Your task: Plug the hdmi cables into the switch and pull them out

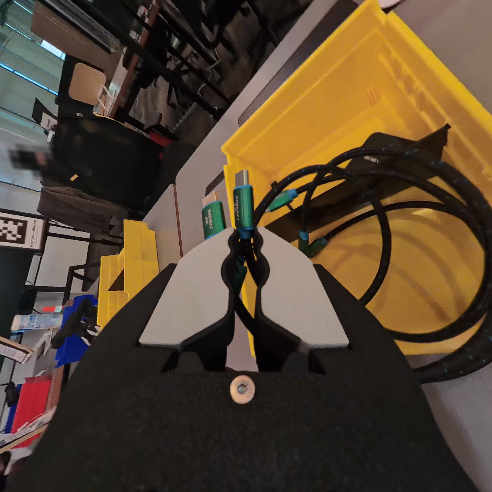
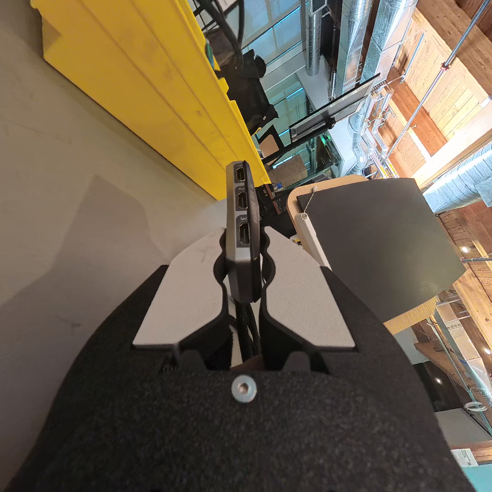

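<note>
The left hand-held gripper (image 1: 245, 237) clamps a green HDMI plug (image 1: 242, 210) at its cable end, beside a yellow bin (image 1: 332, 87) holding coiled black cables (image 1: 383, 239).

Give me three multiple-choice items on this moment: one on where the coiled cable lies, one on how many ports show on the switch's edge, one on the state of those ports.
1. Where does the coiled black cable lie?
A. In the yellow bin
B. On the floor
C. On a chair

2. How many ports show along the edge of the switch?
A. One
B. Three
C. Five

3. What state are those ports in?
A. All plugged
B. One plugged
C. All empty

Answers: 1 A, the loops rest inside the bin. 2 B, three openings sit in a row. 3 C, no plug is in any; the left gripper holds a green plug apart, while the right gripper clamps the switch.
</note>
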